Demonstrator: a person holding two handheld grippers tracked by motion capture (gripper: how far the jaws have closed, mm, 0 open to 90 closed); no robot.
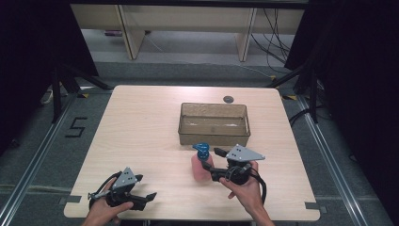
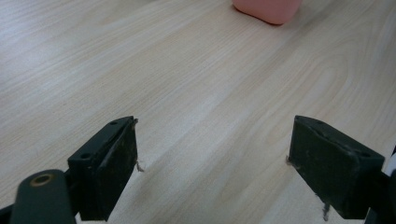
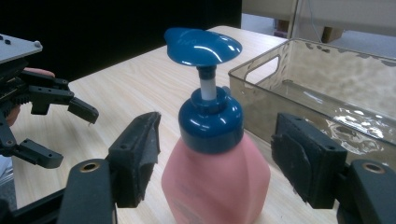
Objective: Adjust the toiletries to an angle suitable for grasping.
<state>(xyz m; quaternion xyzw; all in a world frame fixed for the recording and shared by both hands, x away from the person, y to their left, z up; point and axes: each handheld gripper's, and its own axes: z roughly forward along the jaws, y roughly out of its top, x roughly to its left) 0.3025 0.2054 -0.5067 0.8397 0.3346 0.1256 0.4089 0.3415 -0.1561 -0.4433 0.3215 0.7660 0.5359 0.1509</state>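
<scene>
A pink pump bottle (image 1: 201, 170) with a blue pump head (image 1: 202, 149) stands upright on the wooden table (image 1: 141, 132), just in front of the bin. My right gripper (image 1: 211, 158) reaches in from the right, and the bottle's shoulder (image 3: 215, 182) sits between its jaws. Narrow gaps show beside both pads (image 3: 142, 154), so it is open. My left gripper (image 1: 147, 187) rests low at the table's front left, open (image 2: 212, 154), with bare wood between its jaws. It also appears in the right gripper view (image 3: 70, 135). The bottle's pink base (image 2: 268, 9) lies far ahead of the left jaws.
A clear brownish plastic bin (image 1: 214, 137) with handle cut-outs (image 3: 261, 70) stands behind the bottle, nothing visible inside. A small dark disc (image 1: 228, 99) is set in the table near the far edge. Dark curtains flank both sides.
</scene>
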